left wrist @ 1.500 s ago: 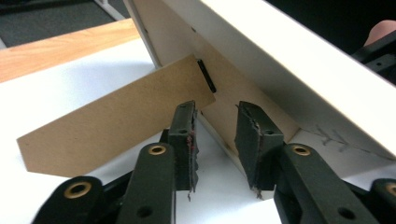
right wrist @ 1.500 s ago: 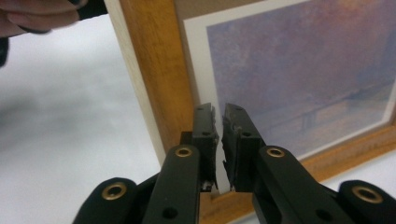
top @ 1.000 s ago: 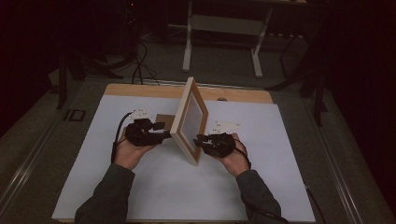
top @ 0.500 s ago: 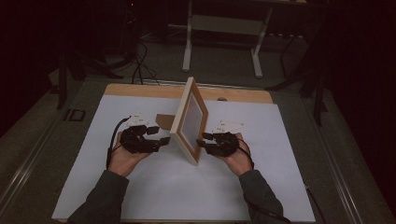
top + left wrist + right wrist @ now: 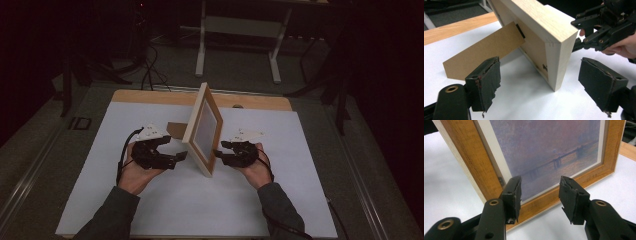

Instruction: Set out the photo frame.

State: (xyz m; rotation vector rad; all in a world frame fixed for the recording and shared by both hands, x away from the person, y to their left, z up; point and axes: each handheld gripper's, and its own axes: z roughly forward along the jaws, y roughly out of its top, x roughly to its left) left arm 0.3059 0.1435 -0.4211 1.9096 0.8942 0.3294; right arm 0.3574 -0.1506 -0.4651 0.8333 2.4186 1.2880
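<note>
Picture frame (image 5: 202, 131) is stood upright mid-table on the white sheet (image 5: 150, 210), propped by its brown easel flap (image 5: 484, 50); it is judged light and stiff, with a fragile, slippery glazed front (likely glass), so the wooden rails should be gripped, not the pane. Left gripper (image 5: 541, 82) is held behind it and right gripper (image 5: 540, 195) before its front, both with jaws apart and nothing clamped.

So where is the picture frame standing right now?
In the high view the picture frame stands upright on the white table, near its middle, between the left gripper and the right gripper.
</note>
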